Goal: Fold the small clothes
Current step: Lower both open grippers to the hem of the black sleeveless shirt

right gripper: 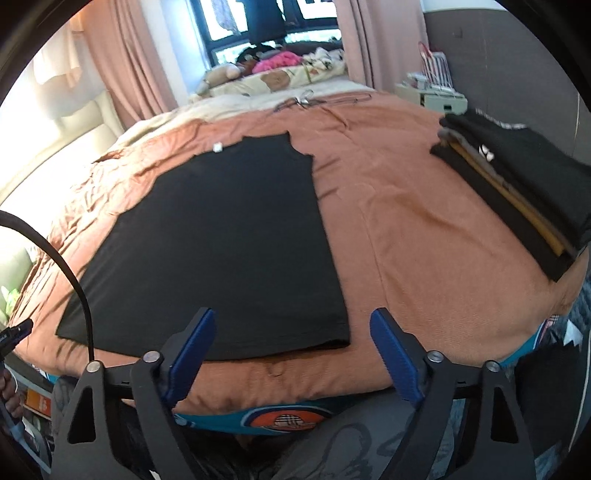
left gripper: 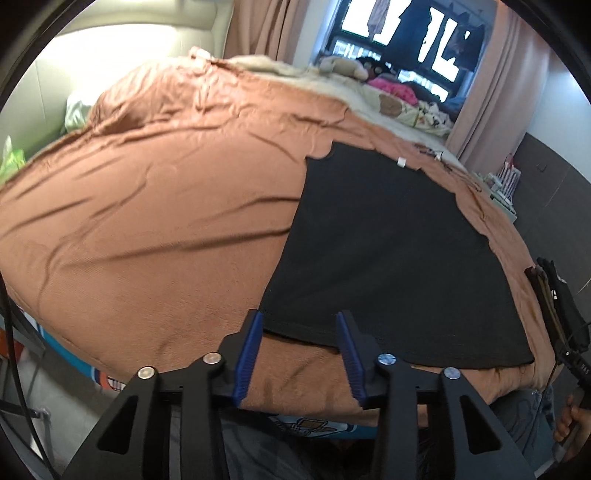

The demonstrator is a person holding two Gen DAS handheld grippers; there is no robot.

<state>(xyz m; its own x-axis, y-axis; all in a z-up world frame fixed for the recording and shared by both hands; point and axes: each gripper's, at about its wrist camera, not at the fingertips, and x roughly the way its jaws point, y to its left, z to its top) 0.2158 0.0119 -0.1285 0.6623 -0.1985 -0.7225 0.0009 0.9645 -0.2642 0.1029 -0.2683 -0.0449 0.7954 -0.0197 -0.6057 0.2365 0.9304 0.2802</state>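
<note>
Hovering left gripper: its blue-padded jaws stand partly apart at the near hem of the black garment, by its left corner; nothing is pinched, and whether the tips touch the cloth cannot be told.
Right gripper: jaws wide, straddling the garment's near right corner with nothing pinched between the pads.
Person: one hand shows at the right edge of the left wrist view, gripping a handle.
Black garment: it lies flat and smooth on the rust-coloured bedspread, hem toward the cameras, with a small white tag at its far end.
Folded stack: dark clothes piled at the right side of the bed, well apart from the flat garment.
Hangers: thin wire shapes resting beyond the garment, near the bedspread's far edge.
Far end: soft toys and a pink item under the window, with pink curtains on both sides.
</note>
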